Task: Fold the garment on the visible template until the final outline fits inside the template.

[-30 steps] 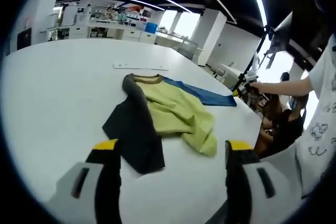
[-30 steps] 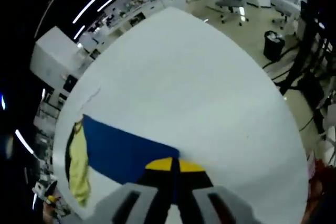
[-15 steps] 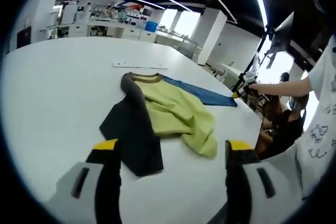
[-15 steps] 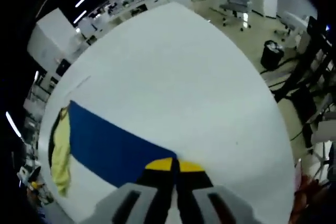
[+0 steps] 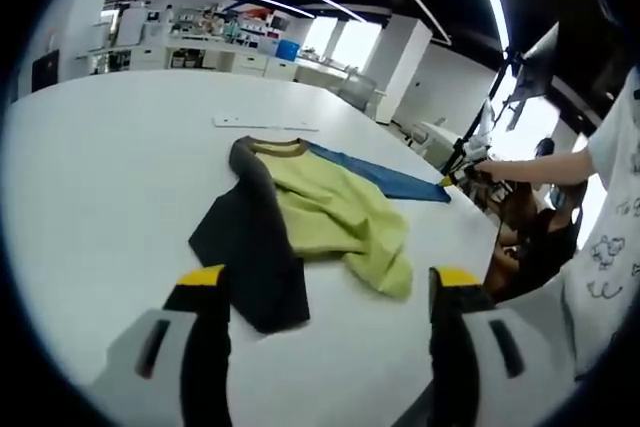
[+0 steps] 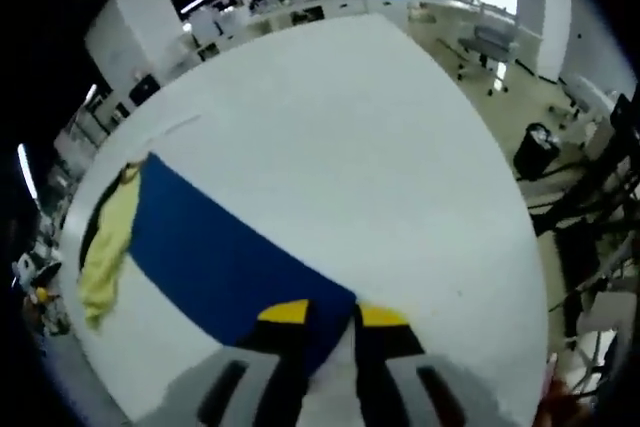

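Your right gripper (image 6: 330, 315) grips the corner of the blue template (image 6: 215, 257); its jaws are nearly closed on it. Your left gripper (image 5: 325, 292) is open and empty, short of the green-and-black T-shirt (image 5: 300, 217), which lies crumpled across the template's far end on the white table (image 5: 100, 157). Pulling the corner may drag the template from under the shirt. No writing is legible.

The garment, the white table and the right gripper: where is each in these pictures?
garment (image 5: 335, 209): left gripper view, on its yellow-green middle.
white table (image 6: 360, 157): right gripper view, on bare tabletop.
right gripper (image 6: 330, 322): right gripper view, between its yellow tips.
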Demonstrator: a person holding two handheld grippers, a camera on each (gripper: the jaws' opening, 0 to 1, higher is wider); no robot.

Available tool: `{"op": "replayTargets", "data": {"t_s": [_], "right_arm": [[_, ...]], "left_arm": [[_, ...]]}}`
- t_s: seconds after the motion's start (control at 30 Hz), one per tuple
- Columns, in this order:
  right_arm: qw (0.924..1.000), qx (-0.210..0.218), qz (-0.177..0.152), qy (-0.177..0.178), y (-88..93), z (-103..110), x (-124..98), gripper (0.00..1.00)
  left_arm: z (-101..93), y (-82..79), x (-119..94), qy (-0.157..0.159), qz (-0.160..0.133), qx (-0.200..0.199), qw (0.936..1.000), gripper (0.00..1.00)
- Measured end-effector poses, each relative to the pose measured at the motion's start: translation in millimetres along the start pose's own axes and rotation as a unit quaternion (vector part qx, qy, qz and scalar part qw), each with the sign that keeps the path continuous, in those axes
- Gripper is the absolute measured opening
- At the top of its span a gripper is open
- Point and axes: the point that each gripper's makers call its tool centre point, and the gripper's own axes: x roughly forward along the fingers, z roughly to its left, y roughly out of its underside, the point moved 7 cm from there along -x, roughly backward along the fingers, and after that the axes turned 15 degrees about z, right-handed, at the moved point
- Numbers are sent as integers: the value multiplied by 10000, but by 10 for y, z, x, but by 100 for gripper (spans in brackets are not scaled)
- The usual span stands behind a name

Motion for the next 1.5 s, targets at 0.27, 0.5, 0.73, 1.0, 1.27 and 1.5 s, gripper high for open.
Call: {"op": "replayTargets", "data": {"t_s": [0.27,0.5,0.73,1.0,1.27,1.5], "right_arm": [[9946,-965,-363,-86,109,170,-80,79],[9813,-1740,-805,-167,103,320,-180,100],[9727,-1976,-1179,-305,89,584,-310,100],[9586,-2512,-1233,-522,155,1008,-432,100],[9475,-2756,-1383,-851,197,1391,-510,100],[9443,-2801,-1431,-968,200,1490,-532,100]], "left_arm": [[-35,19,16,57,-23,10,10000,79],[-11,19,25,118,-5,66,9999,79],[-1,-26,40,124,-69,41,9999,78],[29,-20,67,67,-41,125,9999,77],[128,90,135,-127,115,237,9996,73],[133,184,237,-394,443,486,9971,68]]}}
